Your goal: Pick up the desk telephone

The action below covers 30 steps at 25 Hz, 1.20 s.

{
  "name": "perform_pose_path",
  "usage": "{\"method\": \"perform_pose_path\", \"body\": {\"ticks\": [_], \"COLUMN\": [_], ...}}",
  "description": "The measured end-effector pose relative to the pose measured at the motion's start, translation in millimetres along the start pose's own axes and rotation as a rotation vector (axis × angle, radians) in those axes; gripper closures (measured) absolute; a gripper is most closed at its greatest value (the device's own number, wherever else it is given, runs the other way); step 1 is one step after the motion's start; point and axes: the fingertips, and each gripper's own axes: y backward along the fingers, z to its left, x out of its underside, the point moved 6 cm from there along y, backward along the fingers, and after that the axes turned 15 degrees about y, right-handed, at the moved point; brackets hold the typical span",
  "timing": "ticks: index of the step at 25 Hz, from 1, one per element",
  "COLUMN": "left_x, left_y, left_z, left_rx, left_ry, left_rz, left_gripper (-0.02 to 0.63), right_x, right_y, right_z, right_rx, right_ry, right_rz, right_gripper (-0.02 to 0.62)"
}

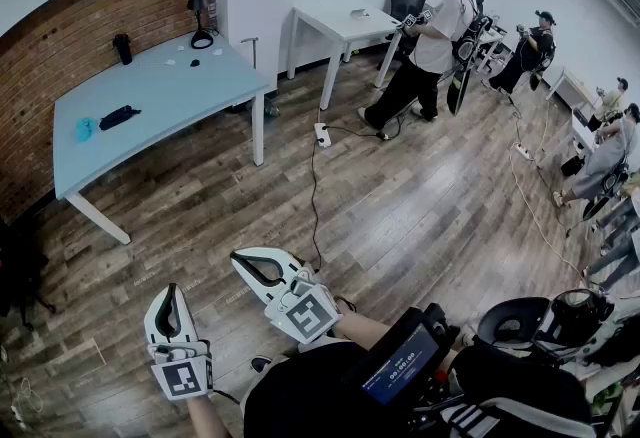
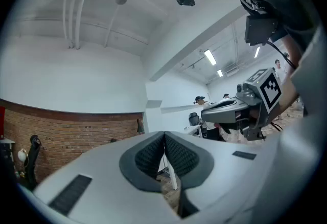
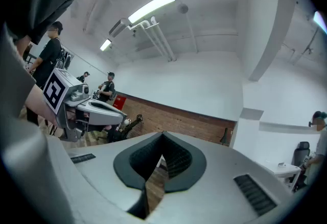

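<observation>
Your left tool [image 1: 170, 298] and right tool [image 1: 246, 262] are both closed on nothing, well apart from the worktop [image 1: 170, 86], so the whole pickup is left to do.

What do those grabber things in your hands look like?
Both are white plastic. The left gripper and the right gripper each have two curved jaws that come to a point like a beak, lined inside with dark ribbed pads. Behind the jaws, each one carries a cube with black-and-white square markers. The person holding them wears a black top.
</observation>
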Motion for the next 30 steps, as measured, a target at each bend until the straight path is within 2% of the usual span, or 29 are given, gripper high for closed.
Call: {"method": "perform_pose_path", "body": {"ticks": [3,8,14,19,22,25,28,30], "left_x": [1,2,11,24,31,34,41,46], "left_y": [2,10,26,37,30,21,-2,-20], "left_z": [9,19,45,66,80,86,86,89], "left_rx": [-0.002,-0.002,0.001,-0.016,-0.027,-0.028,-0.021,-0.037], "left_ry": [0.001,0.005,-0.022,-0.006,0.014,-0.002,-0.014,0.014], "left_rz": [-0.004,-0.001,0.000,0.054,0.076,0.077,0.080,0.100], "left_gripper": [0.583,0.583,0.583,0.583,0.583,0.583,0.583,0.583], "right_x": [-2,-2,1,-1,6,13,35,54], "right_y": [-10,-27,-55,-80,-94,-104,-113,-126], "right_z": [7,29,62,80,82,82,69,55], "right_rx": [-0.012,-0.127,-0.168,-0.218,-0.233,-0.246,-0.244,-0.234], "right_ry": [-0.014,-0.042,-0.051,-0.025,-0.005,-0.024,-0.035,-0.037], "right_rz": [-0.004,0.023,0.050,0.069,0.101,0.088,0.090,0.092], "right_gripper": [0.582,0.581,0.581,0.581,0.581,0.581,0.581,0.580]}}
